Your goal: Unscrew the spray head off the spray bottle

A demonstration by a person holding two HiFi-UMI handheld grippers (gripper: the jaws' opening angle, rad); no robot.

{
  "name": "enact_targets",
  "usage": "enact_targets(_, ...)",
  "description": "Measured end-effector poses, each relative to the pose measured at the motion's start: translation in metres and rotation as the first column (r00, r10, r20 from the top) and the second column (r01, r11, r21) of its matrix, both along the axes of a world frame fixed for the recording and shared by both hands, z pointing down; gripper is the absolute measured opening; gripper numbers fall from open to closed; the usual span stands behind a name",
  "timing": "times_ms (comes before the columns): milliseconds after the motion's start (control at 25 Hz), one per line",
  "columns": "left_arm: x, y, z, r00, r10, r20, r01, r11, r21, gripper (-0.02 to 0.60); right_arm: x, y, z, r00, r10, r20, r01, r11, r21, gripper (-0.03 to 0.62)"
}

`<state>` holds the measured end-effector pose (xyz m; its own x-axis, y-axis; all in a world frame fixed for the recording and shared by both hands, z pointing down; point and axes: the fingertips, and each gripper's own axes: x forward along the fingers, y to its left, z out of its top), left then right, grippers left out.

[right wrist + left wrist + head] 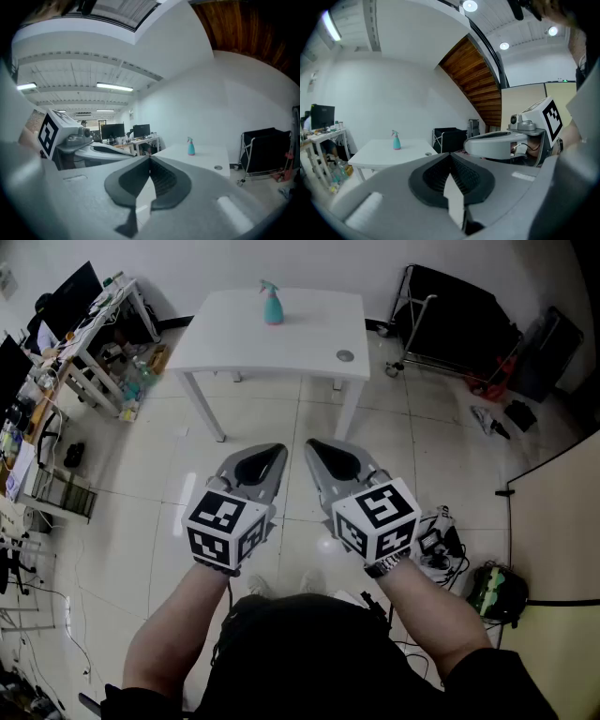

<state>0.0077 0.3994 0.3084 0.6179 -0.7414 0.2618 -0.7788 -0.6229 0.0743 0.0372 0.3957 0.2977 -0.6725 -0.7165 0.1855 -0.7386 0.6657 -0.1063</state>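
The left claw (277, 452) and the right claw (316, 446) hang side by side in the lower middle of the head view, close together but not touching, over the pale tiled floor (141, 521). Both are fully closed, dark ribbed pads meeting at the tip, with nothing between them. Each gripper view shows its own jaws pressed together and the other claw just beside it. Behind each claw sits its marker cube, the left one (225, 529) and the right one (378, 518), and the person's forearms run off toward the bottom edge.

The spray bottle (272, 304) stands upright near the far edge of a white desk (281, 343) at the top centre of the head view, well apart from both claws. It is teal, and its spray head (268, 285) appears to be on the bottle, though it is too small to be sure how it sits. A small round grommet (345, 356) lies toward the right end of the desk, apart from the bottle.

A black wheeled cart (450, 320) stands in the upper right of the frame, and a cluttered workbench (94, 324) with monitors fills the upper left.
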Motion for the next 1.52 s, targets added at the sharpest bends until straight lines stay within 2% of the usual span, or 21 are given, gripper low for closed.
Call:
enact_targets(480,0.006,-0.006,0.003,1.0,-0.008,0.015,0.008,1.0,-0.01,0.015,0.009,-0.006,0.001,1.0,-0.007,-0.001,0.007,1.0,-0.005,-0.009)
enact_targets(1040,0.007,-0.032,0.004,1.0,0.013,-0.011,-0.013,1.0,0.001,0.015,0.004,-0.027,0.006,1.0,0.012,-0.023,-0.012,1.0,-0.004,-0.009)
enact_targets(1520,-0.027,-0.072,0.005,0.999,0.032,-0.027,-0.032,0.999,0.004,0.015,-0.031,-0.066,0.008,0.999,0.038,-0.038,-0.038,0.999,-0.001,-0.009)
